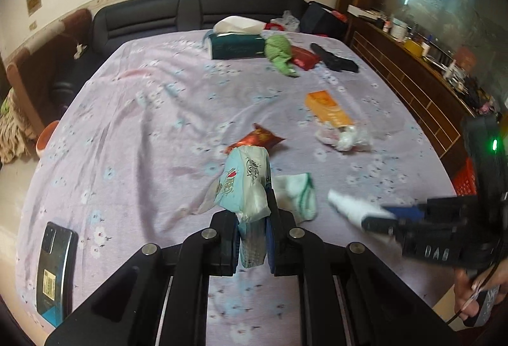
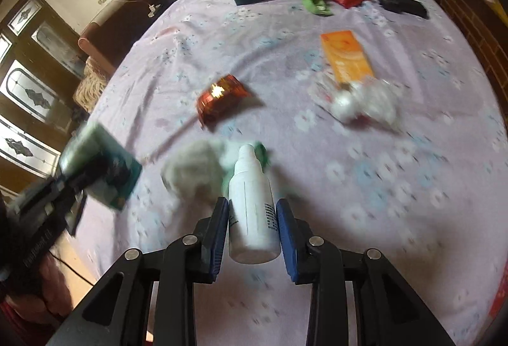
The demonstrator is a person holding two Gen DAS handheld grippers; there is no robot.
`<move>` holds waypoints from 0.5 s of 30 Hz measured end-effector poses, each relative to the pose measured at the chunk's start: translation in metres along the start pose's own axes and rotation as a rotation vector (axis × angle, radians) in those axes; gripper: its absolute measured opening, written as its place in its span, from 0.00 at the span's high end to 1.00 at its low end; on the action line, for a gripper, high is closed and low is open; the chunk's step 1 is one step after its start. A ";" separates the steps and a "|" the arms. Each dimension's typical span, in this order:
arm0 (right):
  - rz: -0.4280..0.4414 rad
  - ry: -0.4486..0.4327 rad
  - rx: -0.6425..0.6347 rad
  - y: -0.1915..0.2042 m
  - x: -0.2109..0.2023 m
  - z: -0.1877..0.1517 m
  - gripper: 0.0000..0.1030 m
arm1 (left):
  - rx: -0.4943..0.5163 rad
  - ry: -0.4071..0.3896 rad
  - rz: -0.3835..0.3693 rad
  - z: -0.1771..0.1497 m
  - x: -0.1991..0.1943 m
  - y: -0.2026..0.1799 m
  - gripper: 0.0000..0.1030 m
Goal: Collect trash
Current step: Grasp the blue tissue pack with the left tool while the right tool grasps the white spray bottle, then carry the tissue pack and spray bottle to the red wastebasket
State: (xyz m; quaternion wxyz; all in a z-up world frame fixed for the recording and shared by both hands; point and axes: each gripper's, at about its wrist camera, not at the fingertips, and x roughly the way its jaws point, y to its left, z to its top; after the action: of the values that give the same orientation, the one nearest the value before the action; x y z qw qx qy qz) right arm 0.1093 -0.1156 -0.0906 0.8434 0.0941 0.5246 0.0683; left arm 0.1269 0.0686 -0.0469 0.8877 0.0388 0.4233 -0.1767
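Observation:
My left gripper (image 1: 253,214) is shut on a light blue plastic tissue pack (image 1: 246,177), held above the lilac flowered tablecloth (image 1: 143,123). In the right wrist view that pack (image 2: 104,168) and left gripper (image 2: 60,190) are a blur at the left. My right gripper (image 2: 253,211) has its blue pads pressed on a white plastic bottle (image 2: 250,187), cap pointing away; the bottle (image 1: 349,206) also shows in the left wrist view with the right gripper (image 1: 379,217). On the cloth lie a red shiny wrapper (image 1: 257,138), crumpled clear plastic (image 1: 344,136), an orange box (image 1: 328,108) and a white-and-green rag (image 1: 298,193).
At the far side stand a green tissue box (image 1: 236,44), a green cloth (image 1: 279,52), a red pouch (image 1: 304,57) and a black object (image 1: 333,58). A phone (image 1: 55,269) lies near the front left. A dark sofa (image 1: 143,16) is behind, a wooden sideboard (image 1: 412,76) to the right.

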 end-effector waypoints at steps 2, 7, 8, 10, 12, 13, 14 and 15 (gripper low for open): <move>-0.018 0.035 -0.007 -0.010 -0.002 -0.016 0.68 | 0.008 0.007 -0.008 0.000 0.001 -0.008 0.88; -0.061 0.092 -0.001 -0.035 -0.003 -0.047 0.68 | 0.030 0.010 -0.022 -0.002 0.002 -0.031 0.88; -0.064 0.103 0.005 -0.040 -0.003 -0.052 0.68 | 0.033 0.012 -0.025 -0.002 0.002 -0.035 0.88; -0.067 0.115 0.004 -0.044 -0.003 -0.057 0.68 | 0.040 0.018 -0.028 -0.003 0.002 -0.044 0.88; -0.071 0.123 0.001 -0.046 -0.002 -0.059 0.68 | 0.047 0.021 -0.029 -0.005 0.002 -0.050 0.88; -0.078 0.131 -0.011 -0.046 0.001 -0.059 0.67 | 0.051 0.023 -0.028 -0.006 0.002 -0.053 0.88; -0.082 0.137 -0.024 -0.046 0.003 -0.060 0.67 | 0.055 0.025 -0.027 -0.006 0.001 -0.057 0.88; -0.083 0.139 -0.036 -0.045 0.006 -0.059 0.67 | 0.059 0.026 -0.024 -0.007 0.000 -0.059 0.88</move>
State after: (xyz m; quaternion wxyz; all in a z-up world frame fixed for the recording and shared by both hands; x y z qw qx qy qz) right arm 0.0598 -0.1531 -0.1312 0.8086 0.0521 0.5840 0.0492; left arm 0.1012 0.0151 -0.0469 0.8784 0.0623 0.4297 -0.1995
